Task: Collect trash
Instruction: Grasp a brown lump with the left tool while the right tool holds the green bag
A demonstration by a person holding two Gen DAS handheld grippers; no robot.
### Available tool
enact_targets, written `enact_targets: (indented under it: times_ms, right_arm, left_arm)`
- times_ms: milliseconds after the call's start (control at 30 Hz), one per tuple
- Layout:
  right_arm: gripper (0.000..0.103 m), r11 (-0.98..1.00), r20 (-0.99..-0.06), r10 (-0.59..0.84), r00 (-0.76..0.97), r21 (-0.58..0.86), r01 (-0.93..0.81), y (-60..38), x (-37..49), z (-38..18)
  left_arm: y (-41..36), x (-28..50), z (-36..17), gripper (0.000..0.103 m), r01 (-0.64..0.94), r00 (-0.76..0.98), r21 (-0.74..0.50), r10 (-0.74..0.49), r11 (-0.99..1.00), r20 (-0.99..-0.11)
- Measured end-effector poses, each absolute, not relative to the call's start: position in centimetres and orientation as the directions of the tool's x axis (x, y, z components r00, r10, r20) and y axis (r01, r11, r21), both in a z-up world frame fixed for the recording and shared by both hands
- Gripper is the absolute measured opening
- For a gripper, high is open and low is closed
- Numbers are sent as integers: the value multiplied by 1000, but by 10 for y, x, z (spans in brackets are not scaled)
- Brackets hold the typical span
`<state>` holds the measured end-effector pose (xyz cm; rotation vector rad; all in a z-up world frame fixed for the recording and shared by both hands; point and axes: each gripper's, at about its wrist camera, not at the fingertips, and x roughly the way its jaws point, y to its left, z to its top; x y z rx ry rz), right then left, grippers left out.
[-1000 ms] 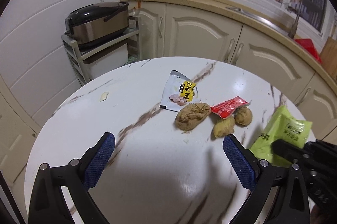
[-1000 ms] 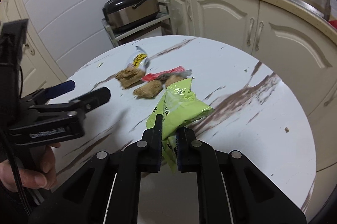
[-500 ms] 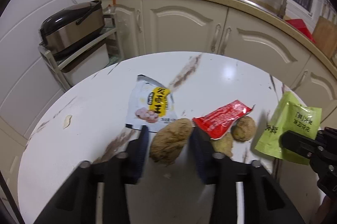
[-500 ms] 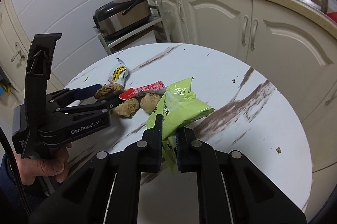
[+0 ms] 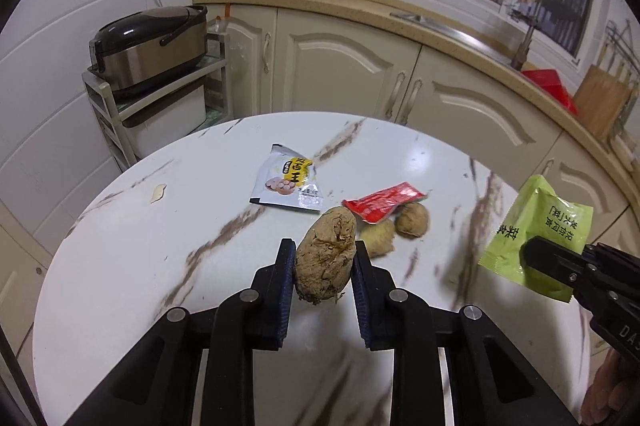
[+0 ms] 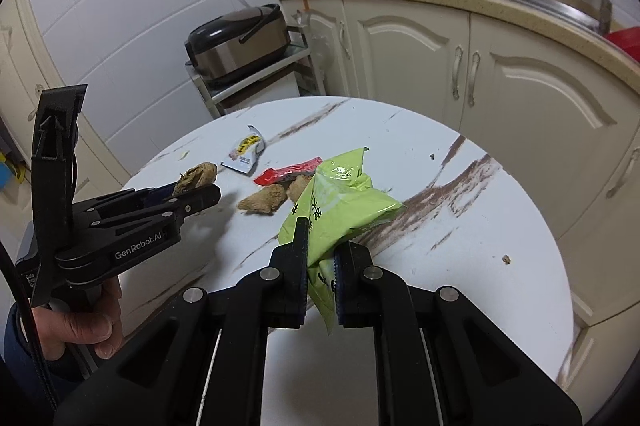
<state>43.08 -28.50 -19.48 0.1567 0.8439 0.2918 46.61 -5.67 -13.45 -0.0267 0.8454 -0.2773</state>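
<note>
A crumbly brown lump point(image 5: 326, 258) stands between the blue pads of my left gripper point(image 5: 323, 246), whose jaws are closing on it and hold it just above the white marble table point(image 5: 120, 266). The right wrist view shows that same lump point(image 6: 196, 176) at the tips of the left gripper point(image 6: 200, 194). My right gripper point(image 6: 322, 238) is shut on a green snack packet point(image 6: 340, 202), held over the table's right side. On the table lie a red wrapper point(image 5: 384, 204), two smaller brown lumps point(image 5: 412, 220) and a white-and-yellow packet point(image 5: 286, 182).
A rice cooker point(image 5: 148, 50) sits on a rack beyond the table's far left edge. Cream cabinets point(image 5: 336, 66) and a counter run behind. Small crumbs point(image 6: 506, 259) lie near the right rim and a pale flake point(image 5: 158, 192) near the left. A hand point(image 6: 80, 326) holds the left gripper.
The left gripper went from wide open to closed around the large brown lump and raised it off the table. The right gripper kept hold of the green packet.
</note>
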Motion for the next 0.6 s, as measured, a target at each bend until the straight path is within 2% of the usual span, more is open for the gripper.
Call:
enact_targets:
  times_ms: [300, 600]
  right_arm:
    - [10, 951, -653, 305, 693, 246, -187, -303, 383, -157]
    - [10, 962, -589, 242, 771, 251, -110, -365, 334, -127]
  left_arm:
    - [-81, 390, -89, 23, 309, 672, -133, -315, 942, -670]
    - [-152, 339, -59, 23, 437, 670, -104, -401, 893, -625]
